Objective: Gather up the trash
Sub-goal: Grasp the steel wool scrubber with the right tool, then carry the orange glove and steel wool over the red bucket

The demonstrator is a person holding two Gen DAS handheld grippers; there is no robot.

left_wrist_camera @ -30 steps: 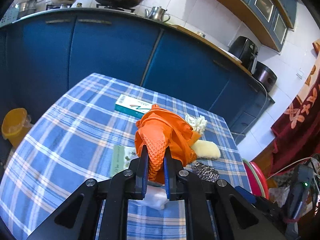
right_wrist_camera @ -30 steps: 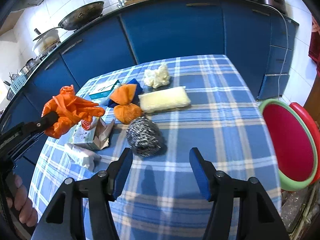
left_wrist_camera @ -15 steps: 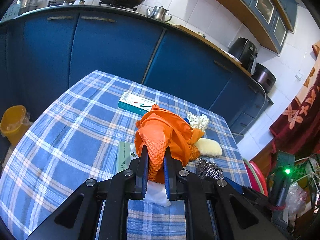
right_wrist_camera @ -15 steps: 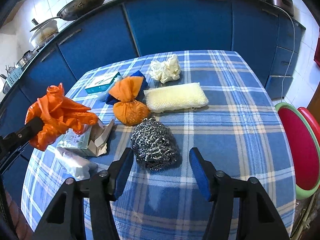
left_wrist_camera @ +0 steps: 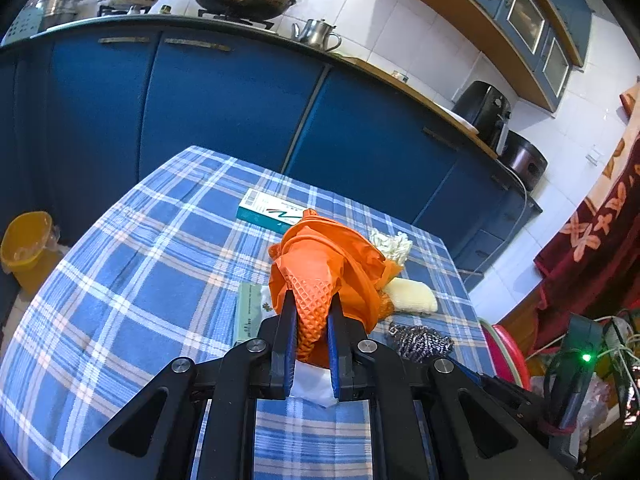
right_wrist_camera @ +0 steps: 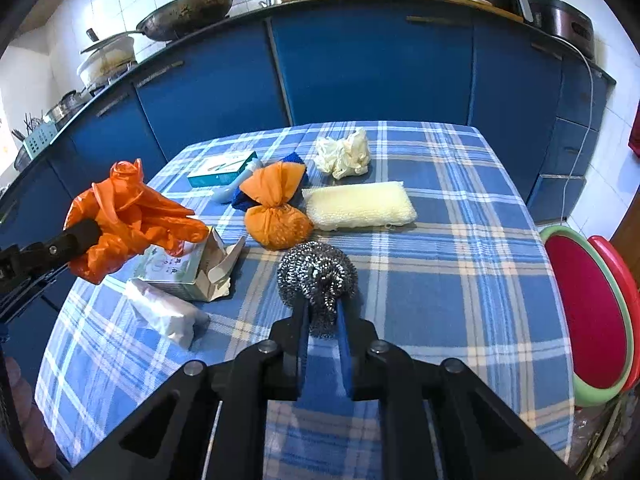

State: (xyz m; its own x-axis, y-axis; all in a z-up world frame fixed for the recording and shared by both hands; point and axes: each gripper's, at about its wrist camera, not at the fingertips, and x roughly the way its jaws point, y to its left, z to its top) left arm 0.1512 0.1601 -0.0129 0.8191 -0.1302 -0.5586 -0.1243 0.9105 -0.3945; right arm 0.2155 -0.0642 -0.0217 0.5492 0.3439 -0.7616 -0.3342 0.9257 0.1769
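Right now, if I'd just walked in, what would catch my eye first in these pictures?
Probably the bright orange glove, pinched in the left gripper and held up above the blue checked tablecloth. Next, the shiny steel wool ball near the table's middle, with the right gripper closed on its near edge. Behind it lie an orange tied bag and a pale yellow sponge.

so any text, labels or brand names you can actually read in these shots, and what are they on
Nothing can be read with confidence.
Teal and white box: a barcode and a red-and-dark logo stroke, lettering too small.
Torn green carton: printed characters on the top face, too blurred to quote.
The same carton's side in the left wrist view: a line of small print, unreadable.
Left gripper and right gripper: no markings visible.
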